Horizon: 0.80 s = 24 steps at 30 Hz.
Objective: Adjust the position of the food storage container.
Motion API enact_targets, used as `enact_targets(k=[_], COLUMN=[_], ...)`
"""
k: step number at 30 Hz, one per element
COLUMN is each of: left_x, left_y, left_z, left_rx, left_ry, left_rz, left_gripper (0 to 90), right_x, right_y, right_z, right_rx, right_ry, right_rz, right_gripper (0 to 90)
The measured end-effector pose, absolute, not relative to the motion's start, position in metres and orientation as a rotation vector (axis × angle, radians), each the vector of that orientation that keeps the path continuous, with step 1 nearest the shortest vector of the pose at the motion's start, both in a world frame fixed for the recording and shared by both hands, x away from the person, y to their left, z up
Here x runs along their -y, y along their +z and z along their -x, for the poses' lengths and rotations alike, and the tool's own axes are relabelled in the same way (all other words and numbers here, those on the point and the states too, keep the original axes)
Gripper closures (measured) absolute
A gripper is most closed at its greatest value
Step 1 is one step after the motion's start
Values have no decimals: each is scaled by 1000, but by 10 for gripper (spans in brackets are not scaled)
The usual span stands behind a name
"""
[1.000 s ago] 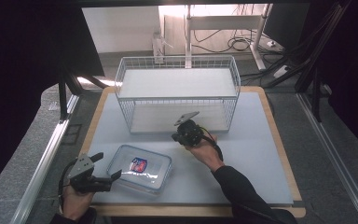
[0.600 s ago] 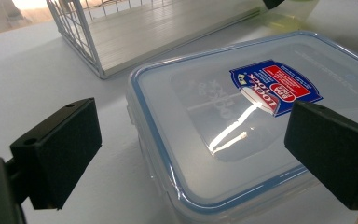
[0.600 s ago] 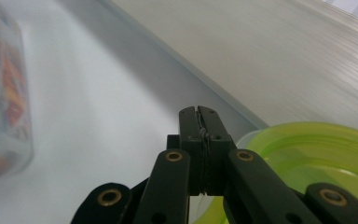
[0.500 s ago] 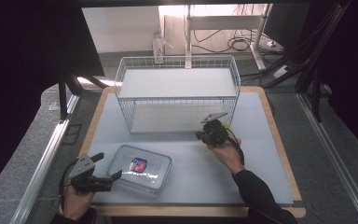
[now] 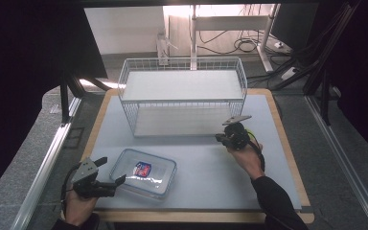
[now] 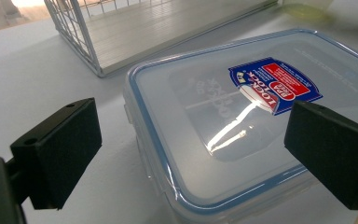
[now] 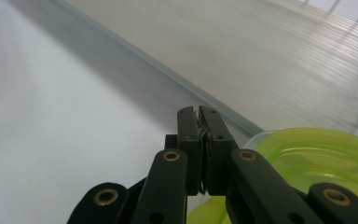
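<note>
Dim room with cables on the floor behind, and a pale grey mat on a wood-edged bench (image 5: 287, 143) taking up the middle of the high view. A white wire basket (image 5: 182, 96) sits at upper centre of it, open front facing me. My left tool (image 5: 106, 181) is at lower left, jaws spread wide and lined up on the near corner of the clear plastic container (image 5: 146, 172), not touching it; I reckon I've parked it there to be ready to steady or grab the box. The container lies flat at lower centre-left, lid on, with a blue seal line round the rim and a red-and-blue sticker (image 6: 276, 85) on top. My right tool (image 5: 226, 139) is at centre right, just in front of the basket's right end, jaws pinched tight on the thin rim of a translucent yellow-green bowl-ish thing (image 7: 307, 158). Probably headed for the basket, just guessing.
</note>
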State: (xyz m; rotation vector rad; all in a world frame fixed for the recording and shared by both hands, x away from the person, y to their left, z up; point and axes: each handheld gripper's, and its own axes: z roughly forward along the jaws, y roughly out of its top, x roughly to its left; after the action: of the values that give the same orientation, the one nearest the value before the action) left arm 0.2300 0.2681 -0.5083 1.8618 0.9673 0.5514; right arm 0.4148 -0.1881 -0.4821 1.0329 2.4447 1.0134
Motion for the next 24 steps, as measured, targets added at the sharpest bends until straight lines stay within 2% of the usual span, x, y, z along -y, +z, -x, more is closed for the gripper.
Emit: enact_targets(k=[6,11,12,16,18,24], left_x=[-266,-267,-269,-285,-294,-308], left_y=[-508,-500,-498,-492,-492,-506], left_z=[-232,-232,-232,-231,-232,-242], left_rx=[-984,-991,-998,-1007,-1020,-1142], left_ry=[530,542,545,551,541,536], left_rz=[-1871,-1898,-1885,-1833,-1796,-1822], left_gripper=[46,34,54,206,396,770], right_x=[204,201,201,204,206,208], right_y=[-481,-475,-474,-473,-473,-471], right_z=[-413,-396,-390,-373,-362,-340], right_rx=[-2405,-2394,-2389,-2380,-2377,-2383], right_ry=[1004,1067,1081,1083,1094,1129], right_rz=[-1089,-1055,-1048,-1017,-1004,-978], right_gripper=[854,828,822,800,789,772])
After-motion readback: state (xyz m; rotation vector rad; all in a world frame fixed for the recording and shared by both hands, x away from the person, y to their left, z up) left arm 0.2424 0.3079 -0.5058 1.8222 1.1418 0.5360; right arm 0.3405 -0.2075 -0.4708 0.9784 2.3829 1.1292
